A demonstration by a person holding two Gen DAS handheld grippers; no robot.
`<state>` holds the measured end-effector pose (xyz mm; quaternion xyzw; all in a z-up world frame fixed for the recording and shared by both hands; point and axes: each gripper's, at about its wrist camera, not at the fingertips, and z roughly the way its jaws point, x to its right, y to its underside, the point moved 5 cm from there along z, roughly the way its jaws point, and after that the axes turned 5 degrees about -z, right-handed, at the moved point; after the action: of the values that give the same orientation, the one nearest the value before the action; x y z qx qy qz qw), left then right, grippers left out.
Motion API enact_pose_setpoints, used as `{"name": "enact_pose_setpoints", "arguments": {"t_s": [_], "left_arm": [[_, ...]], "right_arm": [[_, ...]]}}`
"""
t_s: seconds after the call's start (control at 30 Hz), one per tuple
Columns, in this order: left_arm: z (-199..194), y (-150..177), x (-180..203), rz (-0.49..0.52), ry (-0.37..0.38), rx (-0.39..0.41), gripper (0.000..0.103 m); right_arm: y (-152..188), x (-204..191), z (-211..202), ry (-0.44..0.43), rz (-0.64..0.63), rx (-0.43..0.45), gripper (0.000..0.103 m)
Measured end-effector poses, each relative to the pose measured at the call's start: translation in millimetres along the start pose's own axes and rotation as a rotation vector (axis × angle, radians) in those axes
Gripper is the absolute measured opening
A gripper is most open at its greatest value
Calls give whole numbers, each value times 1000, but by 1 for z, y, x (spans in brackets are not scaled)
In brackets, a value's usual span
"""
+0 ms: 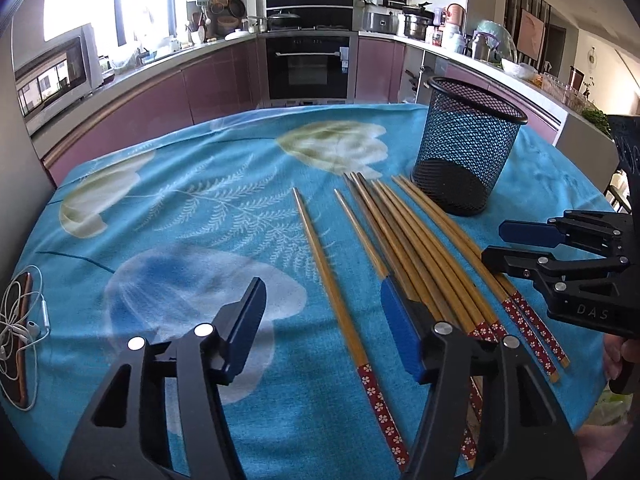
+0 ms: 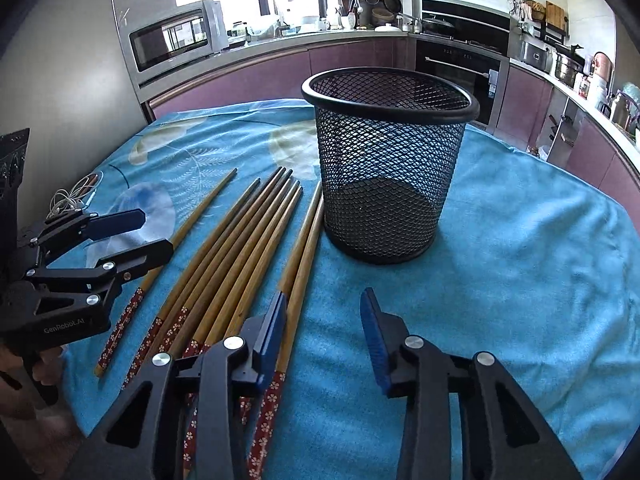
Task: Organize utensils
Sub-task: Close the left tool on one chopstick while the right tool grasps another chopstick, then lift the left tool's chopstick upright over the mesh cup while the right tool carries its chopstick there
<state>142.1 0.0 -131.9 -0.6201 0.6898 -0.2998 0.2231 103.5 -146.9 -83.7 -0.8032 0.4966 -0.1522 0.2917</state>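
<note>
Chopsticks (image 1: 404,240) lying beside cup (image 2: 390,160); left gripper (image 1: 324,328) hovering agape over one stick, right gripper (image 2: 324,336) gaping just right of them.

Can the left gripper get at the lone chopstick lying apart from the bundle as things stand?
Probably yes. The left gripper is open, and the lone chopstick lies flat on the cloth between its fingers. The right gripper sits off over the bundle's far side, not in the way.

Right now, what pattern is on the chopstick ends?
Red with white flowers on the chopstick ends; left wrist view.
</note>
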Motion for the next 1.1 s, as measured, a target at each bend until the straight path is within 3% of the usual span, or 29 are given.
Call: {"name": "enact_pose_setpoints", "arguments": {"t_s": [0.17, 0.27, 0.33, 0.43, 0.5, 0.8, 1.1], "left_arm": [[17, -2, 4, -4, 24, -68, 47], [20, -4, 5, -4, 31, -76, 43], [23, -6, 5, -8, 31, -81, 39], [22, -7, 6, -34, 40, -85, 25], [22, -8, 4, -56, 51, -87, 11], [5, -13, -2, -114, 91, -50, 8], [-47, -40, 3, -113, 220, 46, 7]], "right_arm": [[-6, -4, 8, 9, -28, -15, 33], [-9, -5, 10, -3, -22, -16, 23], [-10, -3, 12, -41, 3, -18, 10], [-10, -1, 12, -70, 30, -17, 7], [-9, 0, 10, -92, 47, -11, 6], [-13, -3, -14, -143, 34, 50, 6], [-31, 1, -68, -218, 32, 202, 6]]}}
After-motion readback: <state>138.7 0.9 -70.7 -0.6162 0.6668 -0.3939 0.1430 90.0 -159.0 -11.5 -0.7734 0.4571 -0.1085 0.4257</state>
